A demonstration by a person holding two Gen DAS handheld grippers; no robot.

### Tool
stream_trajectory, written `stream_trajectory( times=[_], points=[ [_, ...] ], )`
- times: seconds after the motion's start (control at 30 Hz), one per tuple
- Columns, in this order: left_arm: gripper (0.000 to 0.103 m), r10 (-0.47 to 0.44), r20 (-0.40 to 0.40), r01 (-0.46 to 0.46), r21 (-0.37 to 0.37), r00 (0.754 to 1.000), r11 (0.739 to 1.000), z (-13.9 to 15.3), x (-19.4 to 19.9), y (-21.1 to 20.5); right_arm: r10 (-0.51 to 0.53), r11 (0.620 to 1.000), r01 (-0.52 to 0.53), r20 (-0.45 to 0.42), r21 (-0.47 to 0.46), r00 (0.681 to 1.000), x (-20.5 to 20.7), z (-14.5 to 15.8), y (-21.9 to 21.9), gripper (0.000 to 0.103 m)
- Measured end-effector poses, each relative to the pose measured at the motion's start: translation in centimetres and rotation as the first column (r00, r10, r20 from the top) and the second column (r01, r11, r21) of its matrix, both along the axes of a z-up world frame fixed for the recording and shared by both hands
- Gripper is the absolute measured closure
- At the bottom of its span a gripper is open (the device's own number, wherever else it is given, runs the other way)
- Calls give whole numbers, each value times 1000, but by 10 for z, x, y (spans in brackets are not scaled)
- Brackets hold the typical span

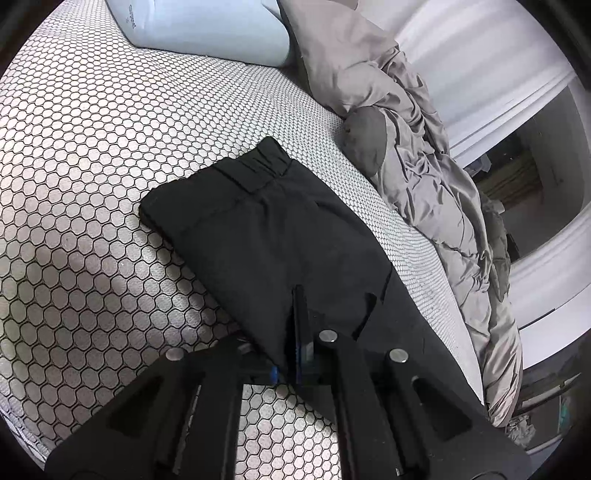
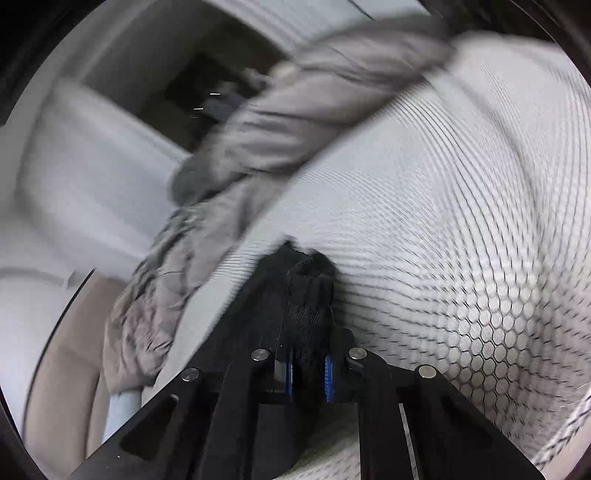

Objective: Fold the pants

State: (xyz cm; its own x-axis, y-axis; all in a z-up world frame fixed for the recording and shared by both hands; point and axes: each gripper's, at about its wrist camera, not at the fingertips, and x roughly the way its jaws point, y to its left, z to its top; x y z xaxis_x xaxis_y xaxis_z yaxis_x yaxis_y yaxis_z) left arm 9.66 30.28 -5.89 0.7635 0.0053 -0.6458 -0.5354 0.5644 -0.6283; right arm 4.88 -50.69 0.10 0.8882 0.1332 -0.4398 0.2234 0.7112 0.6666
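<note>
pants (image 1: 258,229): black, folded lengthwise, lying on the mattress (image 1: 92,166) with its honeycomb cover, waistband end far from the camera
left gripper (image 1: 301,317): jaws closed, pinching the near end of the pants
right gripper (image 2: 308,295): clamped on a bunch of black fabric; view blurred
duvet (image 1: 417,166): grey, crumpled along the mattress edge
pillow (image 1: 207,29): pale blue, at the far end

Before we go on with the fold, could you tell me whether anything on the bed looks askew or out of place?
The grey duvet lies bunched along the far edge of the honeycomb mattress, partly hanging over it. The black pants sit diagonally, each gripper shut on them: left gripper, right gripper. Nothing looks damaged.
</note>
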Motion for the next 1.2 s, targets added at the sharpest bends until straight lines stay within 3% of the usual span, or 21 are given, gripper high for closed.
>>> stream_trajectory(
  times=[0.07, 0.1, 0.17, 0.2, 0.27, 0.33, 0.47, 0.57, 0.63, 0.7, 0.8, 0.87, 0.97, 1.2],
  points=[
    [101, 1, -10, -1, 2, 1000, 1000, 0, -1, 1, -17, 1000, 17, -21, 2, 1000, -5, -2, -6, 92],
    [97, 7, -19, -7, 6, 1000, 1000, 1, -1, 0, -34, 999, 35, -60, 16, 998, -6, -11, -12, 87],
    [87, 41, -46, -39, 48, 998, 998, 6, 0, -2, -92, 995, 96, -213, 7, 973, 3, -34, -25, 75],
    [78, 53, -46, -50, 59, 998, 997, 7, -2, -3, -119, 992, 125, -244, 9, 962, 5, -42, -32, 74],
    [67, 99, -40, -95, 90, 994, 991, 13, -7, -5, -148, 982, 169, -208, 86, 967, 0, -49, -47, 73],
    [58, 151, -30, -146, 127, 988, 981, 21, -13, -7, -189, 973, 208, -174, 104, 967, -9, -44, -55, 71],
    [39, 159, 27, -161, 172, 987, 972, 41, -15, -21, -228, 974, 224, -126, -39, 966, -17, -19, -50, 55],
    [22, 81, 100, -100, 207, 992, 973, 60, -11, -44, -214, 968, 201, -79, -152, 974, -17, -1, -39, 47],
    [13, 14, 148, -47, 221, 989, 974, 68, -7, -61, -226, 961, 214, -49, -174, 973, -12, 9, -36, 31],
    [1, -90, 187, 47, 219, 978, 975, 73, 5, -82, -171, 970, 159, -45, -185, 984, -7, 12, -36, 25],
    [1, -150, 176, 103, 249, 973, 963, 74, 17, -110, -17, 966, -16, -126, -257, 992, 37, 23, -19, 25],
    [1, -208, 159, 159, 275, 965, 948, 74, 26, -124, 87, 941, -147, -202, -305, 975, 76, 24, -1, 25],
    [1, -274, 132, 229, 282, 953, 932, 71, 37, -142, 215, 915, -299, -303, -270, 929, 126, 16, 14, 25],
    [1, -330, 78, 299, 268, 941, 916, 58, 52, -165, 186, 830, -399, -483, -389, 856, 185, -15, 37, 23]
  ],
)
